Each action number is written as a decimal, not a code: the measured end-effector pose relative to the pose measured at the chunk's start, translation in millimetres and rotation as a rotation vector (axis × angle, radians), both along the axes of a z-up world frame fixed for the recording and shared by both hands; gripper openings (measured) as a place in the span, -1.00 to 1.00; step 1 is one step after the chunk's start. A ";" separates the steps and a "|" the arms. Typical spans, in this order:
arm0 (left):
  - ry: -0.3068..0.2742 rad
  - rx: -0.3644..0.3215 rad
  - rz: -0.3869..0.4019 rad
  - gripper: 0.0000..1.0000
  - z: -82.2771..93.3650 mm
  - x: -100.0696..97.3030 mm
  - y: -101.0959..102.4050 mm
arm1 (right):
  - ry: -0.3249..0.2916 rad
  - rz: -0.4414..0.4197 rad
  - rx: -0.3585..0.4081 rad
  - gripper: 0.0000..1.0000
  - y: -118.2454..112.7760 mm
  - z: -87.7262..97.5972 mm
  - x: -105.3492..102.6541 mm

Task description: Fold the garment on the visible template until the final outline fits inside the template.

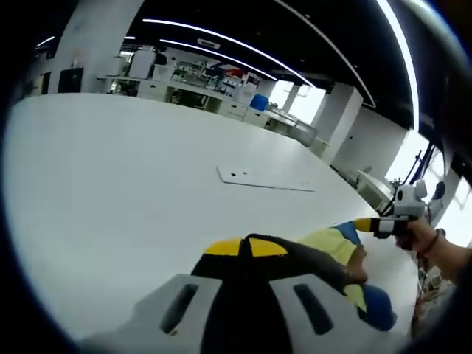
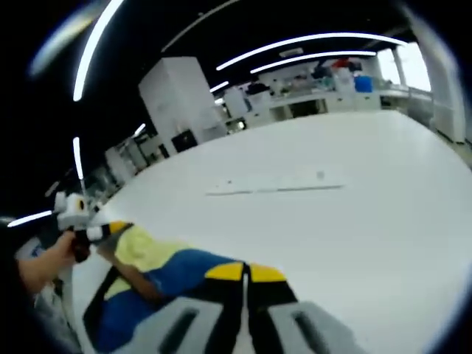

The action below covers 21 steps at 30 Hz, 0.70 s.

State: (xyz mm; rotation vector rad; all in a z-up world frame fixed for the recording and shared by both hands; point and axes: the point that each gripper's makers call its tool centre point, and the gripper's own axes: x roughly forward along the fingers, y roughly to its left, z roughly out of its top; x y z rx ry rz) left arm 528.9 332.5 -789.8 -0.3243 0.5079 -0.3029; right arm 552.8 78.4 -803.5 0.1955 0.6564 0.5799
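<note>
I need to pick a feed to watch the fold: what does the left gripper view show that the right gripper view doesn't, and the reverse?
Left gripper view: the left gripper, jaws closed at the garment near its yellow part, the right gripper coming in held by a hand, and bright windows. Right gripper view: the right gripper's own closed jaws at the blue fabric, and a tall white cabinet. Both: the white table and a flat pale strip lying beyond the garment.

Wide white desk (image 1: 133,192) seen under long ceiling light strips (image 1: 221,33); white square pillar (image 2: 181,99) and cluttered white lab benches (image 1: 199,85) seen behind.
</note>
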 end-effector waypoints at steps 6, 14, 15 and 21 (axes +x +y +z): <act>0.015 0.099 -0.019 -1.00 -11.7 0.8 1.1 | 0.005 0.002 -0.051 -1.00 -1.7 -10.7 0.0; 0.000 0.187 -0.008 -0.75 -0.8 -11.0 8.1 | -0.007 0.010 -0.071 -0.77 2.0 -3.1 -0.3; -0.003 0.188 -0.011 -0.65 1.6 -10.4 9.9 | -0.005 0.012 -0.069 -0.62 1.6 -0.7 -0.5; -0.034 0.216 -0.053 -0.28 17.2 -22.0 2.9 | 0.013 0.064 -0.045 0.18 9.2 14.9 -17.1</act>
